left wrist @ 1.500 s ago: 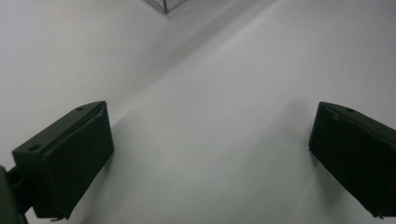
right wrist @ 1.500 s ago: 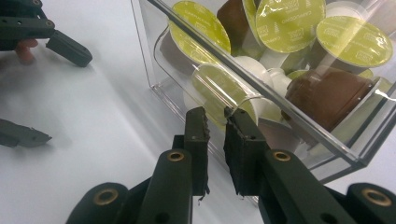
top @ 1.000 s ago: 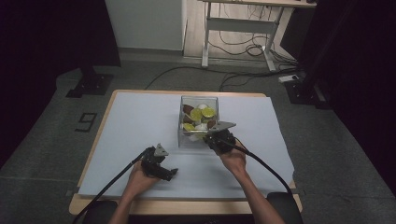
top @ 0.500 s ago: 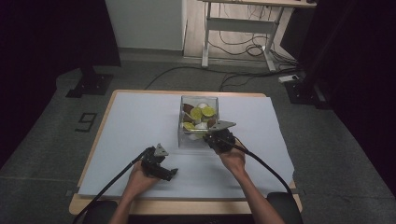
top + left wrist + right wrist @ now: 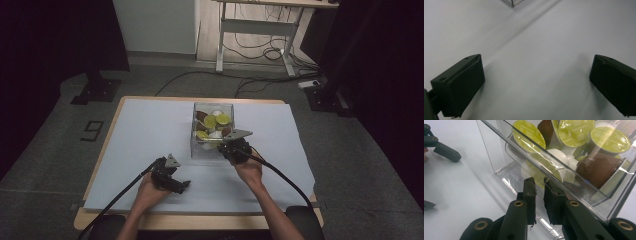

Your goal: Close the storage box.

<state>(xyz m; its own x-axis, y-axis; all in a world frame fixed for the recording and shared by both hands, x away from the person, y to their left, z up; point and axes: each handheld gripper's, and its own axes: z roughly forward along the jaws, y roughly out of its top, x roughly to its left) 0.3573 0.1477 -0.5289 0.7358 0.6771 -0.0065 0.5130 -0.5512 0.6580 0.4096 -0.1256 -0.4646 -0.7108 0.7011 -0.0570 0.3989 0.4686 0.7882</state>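
Nothing has moved since the earlier pictures: both hands and the box sit just where they were.

The right gripper [image 5: 231, 146] is at the near wall of the clear box [image 5: 197, 150], which stands on the tabletop [image 5: 150, 125] near its middle. In the right gripper view, its jaws are pressed close together, with only a thin gap between them. Their tips are right up against the clear wall [image 5: 499, 157], by the bottom edge. I cannot tell if they pinch an edge of the box or just touch it. The right hand [image 5: 248, 170] holds the gripper from behind, and its black cable [image 5: 285, 180] runs back toward the person.

The box is full of little coffee pods. Some have lime green lids [image 5: 574, 131], some are brown [image 5: 596, 168], and some are white [image 5: 556, 157]. They lie in a pile, tipped this way and that, and lean on each other. From the high view you can see green lids [image 5: 223, 119] at the top of the pile.

The left gripper [image 5: 175, 184] rests low on the tabletop, near the front edge and well apart from the box. The left hand [image 5: 150, 190] holds it. In the left gripper view its jaws are spread wide with nothing between them, just the pale sheet [image 5: 536, 75] that covers the tabletop. A corner of the box [image 5: 512, 3] peeks in at the top of that view. One jaw of the left gripper [image 5: 446, 152] also shows at the far left of the right gripper view.
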